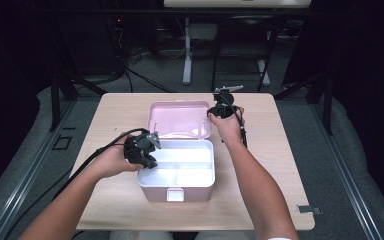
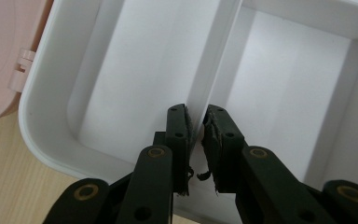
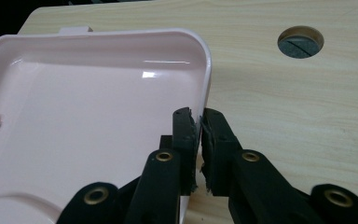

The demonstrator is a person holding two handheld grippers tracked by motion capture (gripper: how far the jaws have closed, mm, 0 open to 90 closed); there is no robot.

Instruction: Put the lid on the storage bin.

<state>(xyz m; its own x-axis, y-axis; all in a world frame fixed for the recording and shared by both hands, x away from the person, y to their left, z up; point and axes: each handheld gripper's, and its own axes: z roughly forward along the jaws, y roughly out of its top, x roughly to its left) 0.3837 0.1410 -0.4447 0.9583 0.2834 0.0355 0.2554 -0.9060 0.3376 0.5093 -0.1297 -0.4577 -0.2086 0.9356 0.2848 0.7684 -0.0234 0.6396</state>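
- While the pink box (image 1: 176, 192) sits open mid-table, right gripper (image 3: 199, 122) pinches the lid (image 3: 88, 121) by its side rim, lid laid back flat.
- Left gripper (image 2: 197, 125) is clamped on the white tray's divider (image 2: 214, 70), inside the box.
- Risk: swinging the lid shut with the left claw inside traps it.
- Thin rim, small bite; a twist could slip the lid free.

Overhead light brightens the table (image 1: 260, 200); surroundings are left dark. Glare is seen on the pink lid (image 3: 98, 121); close jaws are blurred.
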